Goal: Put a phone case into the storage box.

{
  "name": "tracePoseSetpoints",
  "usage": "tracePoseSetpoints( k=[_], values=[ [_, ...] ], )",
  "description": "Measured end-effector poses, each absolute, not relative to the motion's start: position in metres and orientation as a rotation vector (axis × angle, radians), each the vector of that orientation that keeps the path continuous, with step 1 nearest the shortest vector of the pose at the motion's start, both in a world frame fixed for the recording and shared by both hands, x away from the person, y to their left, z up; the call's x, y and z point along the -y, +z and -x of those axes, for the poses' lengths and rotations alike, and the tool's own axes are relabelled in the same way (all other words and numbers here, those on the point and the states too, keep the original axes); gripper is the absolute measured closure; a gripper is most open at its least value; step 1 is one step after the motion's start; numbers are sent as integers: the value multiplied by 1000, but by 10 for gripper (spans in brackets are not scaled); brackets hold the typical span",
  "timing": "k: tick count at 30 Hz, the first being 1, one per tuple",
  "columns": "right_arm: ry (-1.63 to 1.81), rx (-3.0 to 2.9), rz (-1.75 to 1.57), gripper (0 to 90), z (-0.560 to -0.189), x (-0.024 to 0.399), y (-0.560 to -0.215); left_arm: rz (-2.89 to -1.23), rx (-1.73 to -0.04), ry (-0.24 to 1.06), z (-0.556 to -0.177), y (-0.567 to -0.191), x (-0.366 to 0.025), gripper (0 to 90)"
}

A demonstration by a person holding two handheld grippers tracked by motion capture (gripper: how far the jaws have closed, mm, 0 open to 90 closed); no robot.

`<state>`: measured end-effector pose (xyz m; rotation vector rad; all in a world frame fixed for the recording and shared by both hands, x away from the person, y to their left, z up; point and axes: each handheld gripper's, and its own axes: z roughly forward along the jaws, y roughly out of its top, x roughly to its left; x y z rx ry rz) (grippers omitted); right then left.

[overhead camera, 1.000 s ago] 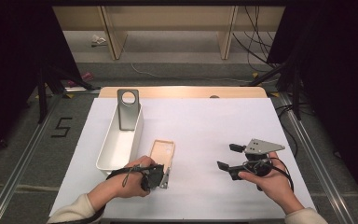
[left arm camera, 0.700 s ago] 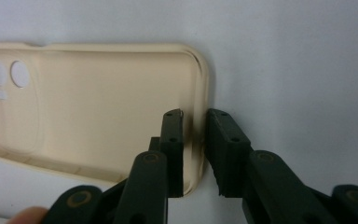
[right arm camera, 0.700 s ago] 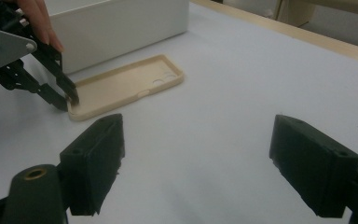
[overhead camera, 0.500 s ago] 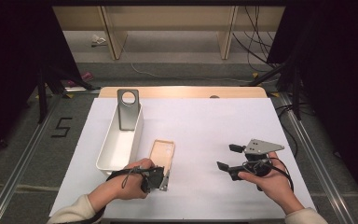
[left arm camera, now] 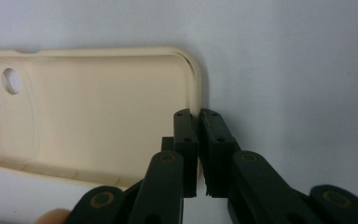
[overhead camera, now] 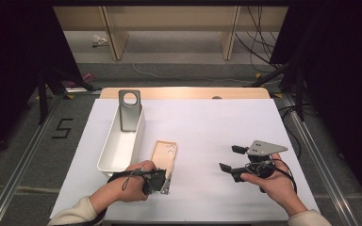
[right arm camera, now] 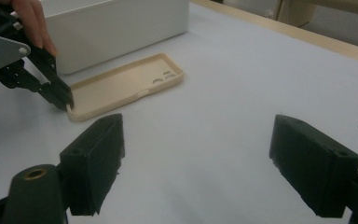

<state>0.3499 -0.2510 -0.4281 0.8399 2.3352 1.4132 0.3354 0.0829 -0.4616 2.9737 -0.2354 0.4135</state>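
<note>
A cream phone case (overhead camera: 163,154) lies open side up on the white table sheet, beside the white bin. My left gripper (overhead camera: 166,185) is at its near end. In the left gripper view its jaws (left arm camera: 199,114) have just been closing and now pinch the rim of the case (left arm camera: 98,107) at a corner. The right gripper view shows the same grip (right arm camera: 67,103) on the case (right arm camera: 126,86) from the side. My right gripper (overhead camera: 231,158) rests off to the right, open, with bare sheet between its jaws (right arm camera: 198,135).
A long white bin (overhead camera: 104,157) stands left of the case, with a grey metal bracket (overhead camera: 129,110) with a round hole leaning at its far end. The bin's wall (right arm camera: 116,23) rises just behind the case. Cables trail on the floor beyond the table.
</note>
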Motion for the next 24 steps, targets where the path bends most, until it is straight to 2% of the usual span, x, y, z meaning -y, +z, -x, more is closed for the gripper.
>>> tracePoseSetpoints(
  k=[7, 17, 24],
  values=[
    [1414, -2335, -840, 189, -350, 250, -428, -2955, 235, 404, -334, -459, -84, 871],
    [1414, -2324, -854, 196, -352, 248, -428, -2866, 289, 512, -329, -447, -76, 873],
    [1416, -2316, -886, 200, -357, 238, -429, -2857, 302, 507, -325, -447, -69, 874]
  ],
)
